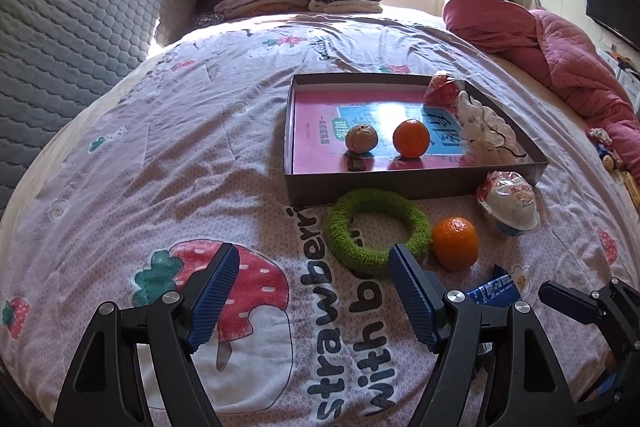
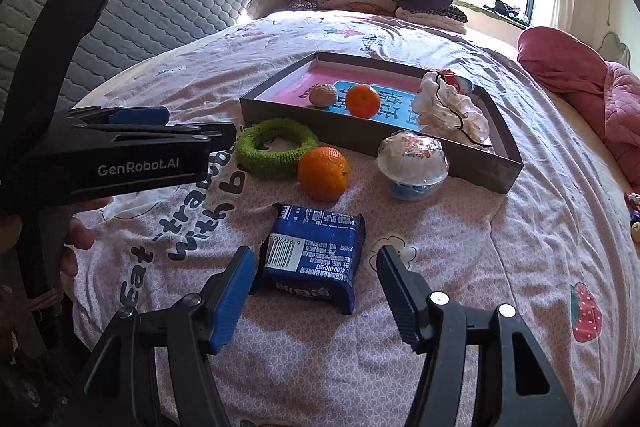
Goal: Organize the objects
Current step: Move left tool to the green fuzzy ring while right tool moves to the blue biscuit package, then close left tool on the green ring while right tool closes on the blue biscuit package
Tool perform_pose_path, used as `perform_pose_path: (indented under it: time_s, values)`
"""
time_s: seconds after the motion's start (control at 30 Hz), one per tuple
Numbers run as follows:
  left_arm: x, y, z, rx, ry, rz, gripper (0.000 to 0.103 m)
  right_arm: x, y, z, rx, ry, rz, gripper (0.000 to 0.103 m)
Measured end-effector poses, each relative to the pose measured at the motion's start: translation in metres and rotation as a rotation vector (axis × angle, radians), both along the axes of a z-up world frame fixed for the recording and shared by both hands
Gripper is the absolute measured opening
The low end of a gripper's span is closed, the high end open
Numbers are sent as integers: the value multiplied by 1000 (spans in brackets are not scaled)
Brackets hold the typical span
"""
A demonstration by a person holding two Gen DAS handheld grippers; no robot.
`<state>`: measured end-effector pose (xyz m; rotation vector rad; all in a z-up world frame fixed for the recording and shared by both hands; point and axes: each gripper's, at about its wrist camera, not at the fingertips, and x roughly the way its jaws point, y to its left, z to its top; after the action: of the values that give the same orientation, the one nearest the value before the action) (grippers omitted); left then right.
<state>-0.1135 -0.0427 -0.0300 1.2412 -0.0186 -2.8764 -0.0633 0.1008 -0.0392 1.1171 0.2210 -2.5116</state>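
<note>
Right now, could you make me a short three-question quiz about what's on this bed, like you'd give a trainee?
1. True or false: both oranges lie inside the box.
2. Which thing lies between the right gripper's open fingers? A) green ring B) blue snack packet C) walnut
3. Fill in: the left gripper is open, its right finger by the green ____.

Key:
1. False: one orange is in the box, the other orange lies on the bedspread.
2. B, the blue snack packet.
3. ring.
</note>
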Motion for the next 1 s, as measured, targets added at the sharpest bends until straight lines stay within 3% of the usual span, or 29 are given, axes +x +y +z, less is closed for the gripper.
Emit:
perform_pose_path:
  time_s: [0.4, 1.0]
  values:
    - [-38, -3, -27, 6, -57, 31, 78, -12, -9, -15, 12, -10, 1, 66]
    - [-65, 2, -50, 9, -88, 43, 78, -14, -14, -26, 7, -12, 6, 70]
